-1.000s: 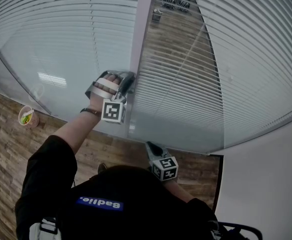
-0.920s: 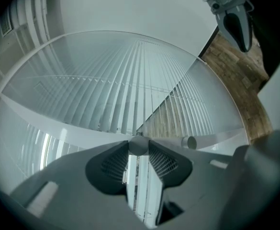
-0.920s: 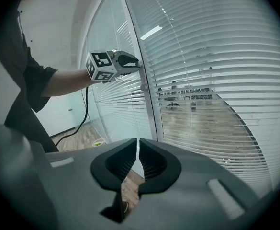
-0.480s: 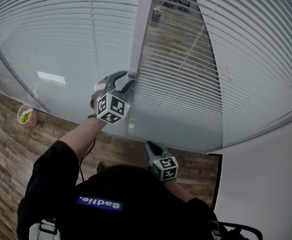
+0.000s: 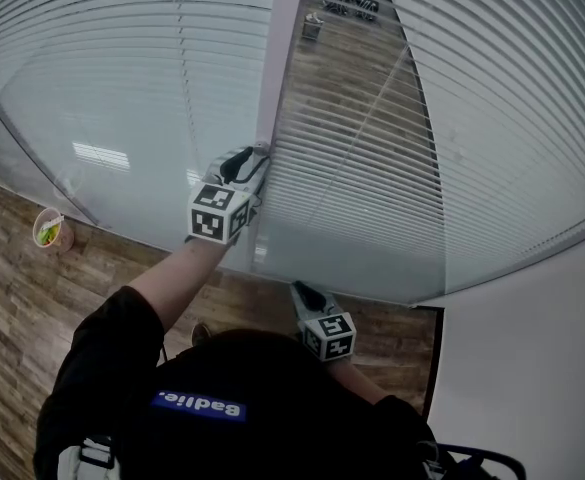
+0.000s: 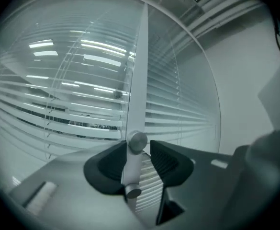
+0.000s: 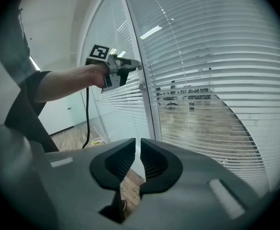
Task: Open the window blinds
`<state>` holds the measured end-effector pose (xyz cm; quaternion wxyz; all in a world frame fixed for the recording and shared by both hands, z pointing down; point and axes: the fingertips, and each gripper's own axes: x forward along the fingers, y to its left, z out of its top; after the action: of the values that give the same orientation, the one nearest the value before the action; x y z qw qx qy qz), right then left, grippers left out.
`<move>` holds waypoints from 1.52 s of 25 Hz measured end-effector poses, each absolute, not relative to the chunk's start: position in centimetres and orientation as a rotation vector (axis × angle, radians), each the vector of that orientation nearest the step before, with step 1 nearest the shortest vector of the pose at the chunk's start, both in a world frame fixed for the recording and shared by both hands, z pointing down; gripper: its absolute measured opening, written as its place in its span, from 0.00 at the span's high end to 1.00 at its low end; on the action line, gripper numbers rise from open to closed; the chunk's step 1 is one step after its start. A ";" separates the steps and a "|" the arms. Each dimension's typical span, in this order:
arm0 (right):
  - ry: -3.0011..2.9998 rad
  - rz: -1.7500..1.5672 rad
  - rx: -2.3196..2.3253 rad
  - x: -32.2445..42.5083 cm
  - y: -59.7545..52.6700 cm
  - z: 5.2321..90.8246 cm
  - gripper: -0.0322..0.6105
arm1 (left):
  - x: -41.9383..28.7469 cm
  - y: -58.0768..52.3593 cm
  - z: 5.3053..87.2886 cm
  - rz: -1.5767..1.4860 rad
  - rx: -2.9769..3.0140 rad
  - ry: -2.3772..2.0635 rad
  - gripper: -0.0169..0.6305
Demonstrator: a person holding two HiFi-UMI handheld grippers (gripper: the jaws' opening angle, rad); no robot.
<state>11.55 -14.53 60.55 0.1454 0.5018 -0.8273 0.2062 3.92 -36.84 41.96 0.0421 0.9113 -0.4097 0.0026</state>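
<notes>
Slatted window blinds (image 5: 372,148) sit behind glass on both sides of a pale upright post (image 5: 282,58). A small round knob (image 6: 138,141) sticks out of the post, with a second knob (image 6: 132,191) just below it. My left gripper (image 5: 257,160) points level at the post, its marker cube on top. Its jaws straddle the upper knob and have just been closing. The left pad (image 6: 112,163) lies by the knob, and a slim gap shows at the right pad (image 6: 162,161). My right gripper (image 5: 299,290) hangs low by my body, shut and empty.
The right pane's slats are tilted enough to show a wood floor and chairs beyond. The left pane (image 5: 112,78) looks milky. A cup (image 5: 48,230) stands on the floor at the left. A white wall (image 5: 542,368) closes the right side. A black cable (image 7: 87,119) hangs from my left arm.
My left gripper has rolled about a quarter turn at the knob, bringing its marker cube from under the hand to on top. The right gripper and the slats look the same.
</notes>
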 end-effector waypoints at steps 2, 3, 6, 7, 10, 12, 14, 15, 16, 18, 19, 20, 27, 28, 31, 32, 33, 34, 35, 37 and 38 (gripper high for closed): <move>-2.378 0.601 1.453 11.8 -14.5 60.7 0.89 | 3.8 -36.7 41.2 -0.059 2.773 -1.278 0.74; -2.376 0.607 1.457 11.9 -14.5 60.8 0.89 | 3.8 -36.6 41.0 -0.082 2.771 -1.291 0.74; -2.372 0.611 1.466 12.1 -14.4 60.9 0.89 | 3.9 -36.8 40.9 -0.098 2.753 -1.311 0.75; -2.372 0.606 1.468 12.1 -14.4 60.8 0.89 | 3.9 -36.9 41.0 -0.098 2.742 -1.316 0.76; -2.367 0.602 1.483 12.4 -14.5 60.8 0.89 | 3.9 -37.1 41.1 -0.062 2.741 -1.349 0.77; -2.362 0.607 1.490 12.6 -14.5 60.8 0.89 | 3.9 -37.1 41.0 -0.015 2.767 -1.369 0.78; -2.362 0.610 1.488 12.6 -14.5 60.8 0.89 | 4.1 -37.1 40.9 0.048 2.809 -1.389 0.78; -2.364 0.609 1.487 12.6 -14.5 60.8 0.89 | 4.1 -37.0 40.8 0.081 2.832 -1.401 0.78; -2.365 0.609 1.486 12.6 -14.5 60.9 0.90 | 4.2 -37.0 40.8 0.114 2.856 -1.414 0.78; -2.367 0.613 1.485 12.7 -14.5 61.0 0.90 | 4.4 -36.9 40.8 0.187 2.904 -1.444 0.78; -2.367 0.615 1.485 12.6 -14.5 61.0 0.90 | 4.4 -36.8 40.8 0.224 2.927 -1.457 0.78; -2.367 0.617 1.484 12.6 -14.5 61.0 0.90 | 4.5 -36.9 40.8 0.258 2.948 -1.468 0.78; -2.370 0.630 1.476 12.4 -14.4 61.0 0.90 | 4.8 -37.0 41.5 0.415 3.048 -1.508 0.78; -2.370 0.632 1.475 12.3 -14.4 61.1 0.90 | 4.8 -36.9 41.5 0.441 3.061 -1.513 0.78; -2.370 0.636 1.473 12.2 -14.4 61.1 0.90 | 4.8 -36.9 41.5 0.508 3.102 -1.524 0.78; -2.371 0.635 1.473 12.2 -14.4 61.1 0.90 | 4.9 -36.9 41.5 0.528 3.115 -1.526 0.78; -2.371 0.634 1.472 12.1 -14.4 61.1 0.90 | 4.9 -36.9 41.5 0.548 3.127 -1.527 0.78; -2.371 0.634 1.471 12.1 -14.4 61.1 0.90 | 4.9 -36.9 41.5 0.568 3.137 -1.528 0.78; -2.372 0.634 1.471 12.1 -14.4 61.1 0.90 | 5.0 -36.9 41.6 0.586 3.147 -1.528 0.78; -2.373 0.633 1.472 12.1 -14.4 61.0 0.90 | 5.0 -36.8 41.6 0.614 3.161 -1.529 0.78; -2.374 0.633 1.472 12.0 -14.5 61.0 0.90 | 5.0 -36.8 41.6 0.625 3.166 -1.530 0.78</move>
<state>12.03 -14.46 61.04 0.1382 0.5091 -0.8208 0.2190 5.00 -36.82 41.64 -0.2132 0.8660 -0.4186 0.1711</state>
